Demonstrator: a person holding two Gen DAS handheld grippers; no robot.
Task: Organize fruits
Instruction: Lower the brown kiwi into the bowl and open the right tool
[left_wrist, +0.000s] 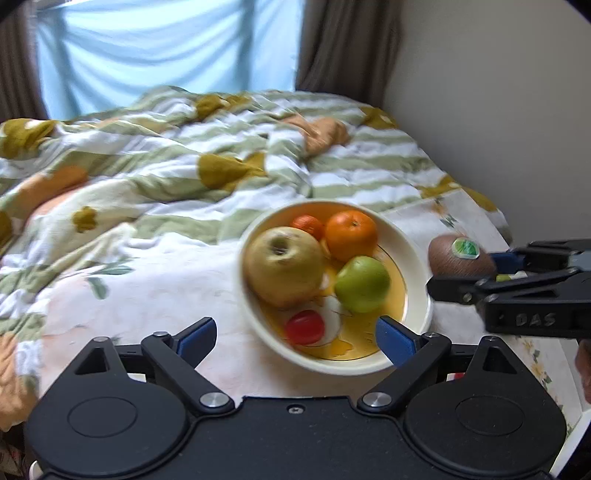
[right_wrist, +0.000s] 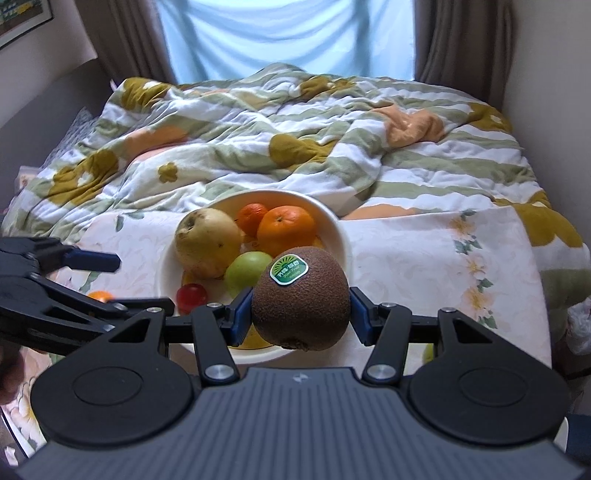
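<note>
Fuzzy oval kiwi (right_wrist: 301, 306) between gripper (right_wrist: 301, 312) pads

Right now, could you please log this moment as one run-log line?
right gripper: shut on kiwi | left gripper: open, empty | bowl: five fruits | kiwi: not yet in

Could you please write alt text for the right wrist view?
The right gripper grips a brown stickered kiwi near a cream bowl on a bed, holding a yellow apple, two oranges, a green apple and a red fruit. The open left gripper enters from left.
</note>
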